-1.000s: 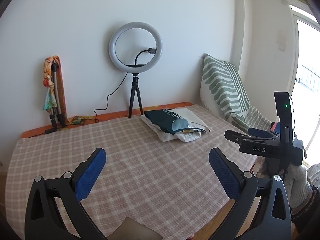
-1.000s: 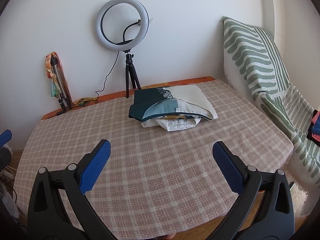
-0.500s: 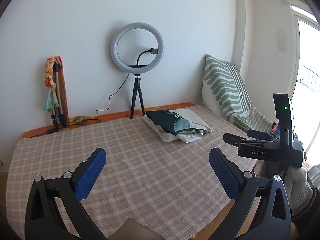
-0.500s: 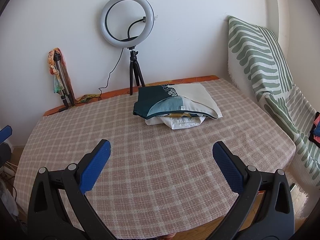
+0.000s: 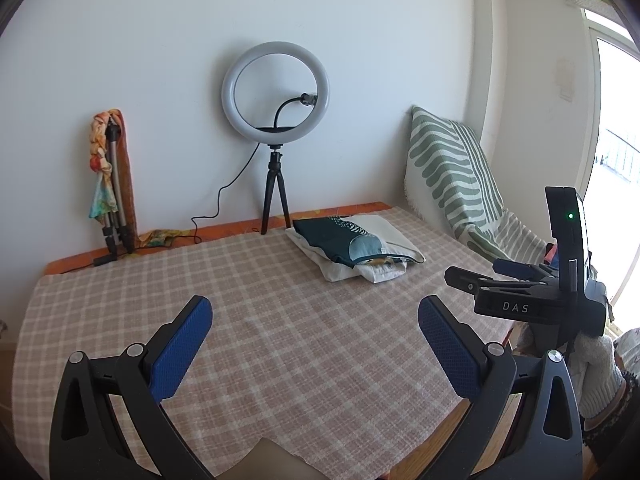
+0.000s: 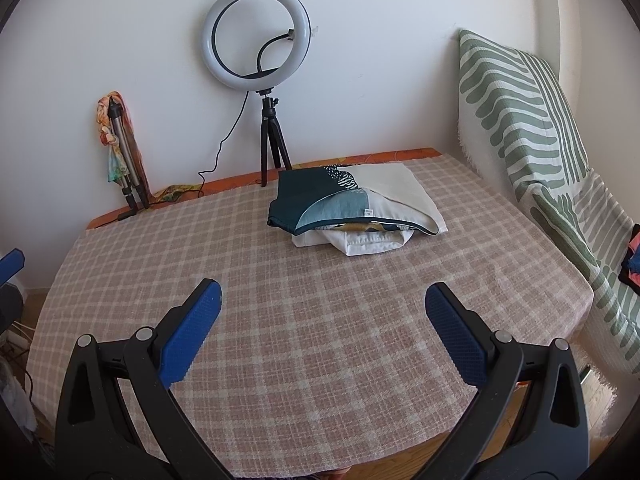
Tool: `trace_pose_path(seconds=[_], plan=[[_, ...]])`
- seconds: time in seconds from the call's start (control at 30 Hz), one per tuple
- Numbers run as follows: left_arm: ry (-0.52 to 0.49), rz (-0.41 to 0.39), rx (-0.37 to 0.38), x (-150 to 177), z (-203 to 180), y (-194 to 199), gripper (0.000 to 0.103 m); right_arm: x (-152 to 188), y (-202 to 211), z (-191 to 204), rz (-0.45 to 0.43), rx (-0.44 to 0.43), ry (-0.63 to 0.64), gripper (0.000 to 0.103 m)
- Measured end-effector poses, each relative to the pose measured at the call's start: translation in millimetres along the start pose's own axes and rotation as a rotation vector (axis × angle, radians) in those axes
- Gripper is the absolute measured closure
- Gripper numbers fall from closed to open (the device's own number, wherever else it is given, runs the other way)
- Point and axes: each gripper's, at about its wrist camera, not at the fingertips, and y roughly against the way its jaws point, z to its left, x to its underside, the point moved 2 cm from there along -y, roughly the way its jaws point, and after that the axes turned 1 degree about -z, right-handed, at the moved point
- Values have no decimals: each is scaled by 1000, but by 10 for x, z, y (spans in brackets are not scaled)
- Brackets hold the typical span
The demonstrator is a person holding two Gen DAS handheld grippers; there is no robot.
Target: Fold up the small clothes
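While both tools hang above the near edge of the checked tablecloth [image 6: 320, 340], we read the scene this way:

Left gripper [image 5: 316, 330]: we hold it empty, jaws wide apart, aimed across the cloth, probably so it can take a garment without any reopening.

Right gripper [image 6: 322, 312]: likewise empty, its blue pads spread wide; in the left view it sits at the table's right edge, near the striped throw [image 5: 452, 176].

Stack of clothes [image 6: 356, 208]: it lies at the far middle of the table, just in front of the ring light [image 6: 256, 36], well apart from both tools; a teal piece on top, white pieces beneath. It looks already folded, kept back to leave the near cloth free for working.

Next garment: we see none laid out yet; something coloured shows at the far right edge, too small to identify.
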Motion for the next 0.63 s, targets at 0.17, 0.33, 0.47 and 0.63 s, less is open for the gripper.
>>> trace_pose_path(seconds=[0.17,0.33,0.47,0.63], plan=[[0,1,1,14,9,-7,1,0,-31,8,5,-6,16,0],[0,0,3,15,16,-3,1,-3,-51,18,8,-14,29,0],[3,4,0,31,47,-22,1,-11,-90,21,14,-19,29,0],[5,8,-7,49,86,-57,1,1,-148,15,26,-27,25,0]])
